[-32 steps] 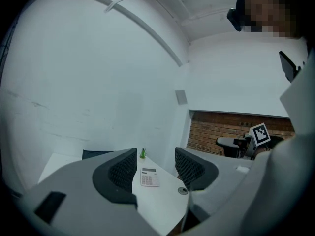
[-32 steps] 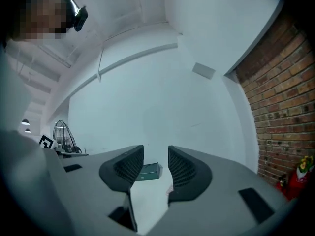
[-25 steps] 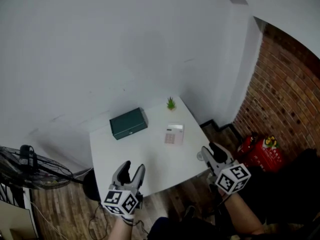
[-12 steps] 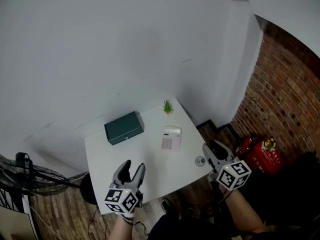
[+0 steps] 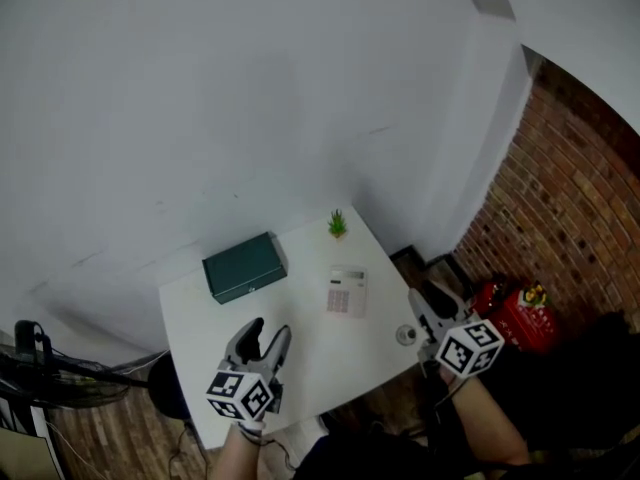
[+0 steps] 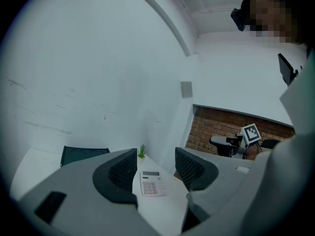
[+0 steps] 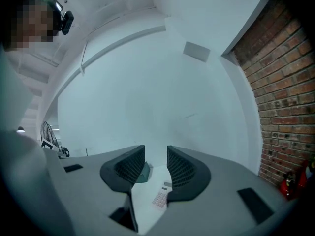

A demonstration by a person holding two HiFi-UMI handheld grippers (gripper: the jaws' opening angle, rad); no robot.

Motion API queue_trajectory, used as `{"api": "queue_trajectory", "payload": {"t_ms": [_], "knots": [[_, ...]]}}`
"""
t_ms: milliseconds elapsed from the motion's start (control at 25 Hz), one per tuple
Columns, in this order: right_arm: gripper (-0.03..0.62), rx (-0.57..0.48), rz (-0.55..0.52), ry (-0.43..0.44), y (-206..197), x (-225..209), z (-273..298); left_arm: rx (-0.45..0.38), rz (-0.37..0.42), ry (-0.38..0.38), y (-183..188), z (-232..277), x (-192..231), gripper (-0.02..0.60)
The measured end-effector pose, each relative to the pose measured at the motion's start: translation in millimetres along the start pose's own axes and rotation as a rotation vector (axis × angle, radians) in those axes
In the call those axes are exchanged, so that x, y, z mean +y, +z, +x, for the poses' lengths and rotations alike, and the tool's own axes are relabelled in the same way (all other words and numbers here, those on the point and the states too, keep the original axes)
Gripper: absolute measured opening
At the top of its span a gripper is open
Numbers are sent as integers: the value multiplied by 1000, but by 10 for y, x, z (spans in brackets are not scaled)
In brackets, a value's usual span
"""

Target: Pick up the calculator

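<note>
The pale pink-keyed calculator (image 5: 347, 291) lies flat on the small white table (image 5: 200, 308), right of centre. My left gripper (image 5: 265, 336) hovers over the table's near part, open and empty; in its own view the calculator (image 6: 151, 183) shows between the jaws, well ahead. My right gripper (image 5: 425, 299) hangs at the table's right corner with nothing between its jaws, which are closing a little but still apart. In the right gripper view the calculator (image 7: 161, 196) lies ahead, low between the jaws.
A dark green box (image 5: 244, 266) sits at the table's back left and a small potted plant (image 5: 338, 225) at the back corner. A small round object (image 5: 405, 335) rests near the right edge. Red fire extinguishers (image 5: 515, 311) stand by the brick wall; a fan (image 5: 30, 368) is at the left.
Both grippers have come forward toward the table, the left one now over its near part. The right jaws have narrowed slightly. The calculator has not been touched.
</note>
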State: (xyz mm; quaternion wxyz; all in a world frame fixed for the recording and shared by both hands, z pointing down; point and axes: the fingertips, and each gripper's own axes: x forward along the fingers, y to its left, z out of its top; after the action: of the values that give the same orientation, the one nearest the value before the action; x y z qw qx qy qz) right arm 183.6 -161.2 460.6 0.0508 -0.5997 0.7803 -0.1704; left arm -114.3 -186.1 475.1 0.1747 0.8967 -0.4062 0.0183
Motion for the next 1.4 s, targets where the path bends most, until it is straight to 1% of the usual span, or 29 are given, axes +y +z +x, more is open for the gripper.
{"api": "queue_trajectory", "payload": {"t_ms": [120,240,360,480,600,800,920,1080,1200,1400], "knots": [[146,5,-11,-18,-41,4,150,17,-17,-27,-46,112,188,239],[146,12,-21,-23,-78,-13,277,30,-36,-51,-96,204,290,239],[147,43,-7,-27,-189,-93,398,47,-57,-70,-176,235,336,239],[152,90,18,-12,-361,-232,566,64,-74,-68,-271,242,384,239],[156,148,46,28,-576,-380,810,79,-88,-46,-352,283,470,239],[164,278,152,82,-1096,-696,1189,117,-121,23,-498,311,562,239],[176,339,208,125,-1328,-832,1400,123,-127,61,-546,348,600,239],[187,399,228,182,-1533,-940,1676,133,-140,117,-565,412,630,239],[199,446,239,208,-1701,-1020,1858,148,-159,155,-613,455,648,239],[215,526,271,242,-1984,-1163,2131,166,-182,193,-686,556,654,239]]}}
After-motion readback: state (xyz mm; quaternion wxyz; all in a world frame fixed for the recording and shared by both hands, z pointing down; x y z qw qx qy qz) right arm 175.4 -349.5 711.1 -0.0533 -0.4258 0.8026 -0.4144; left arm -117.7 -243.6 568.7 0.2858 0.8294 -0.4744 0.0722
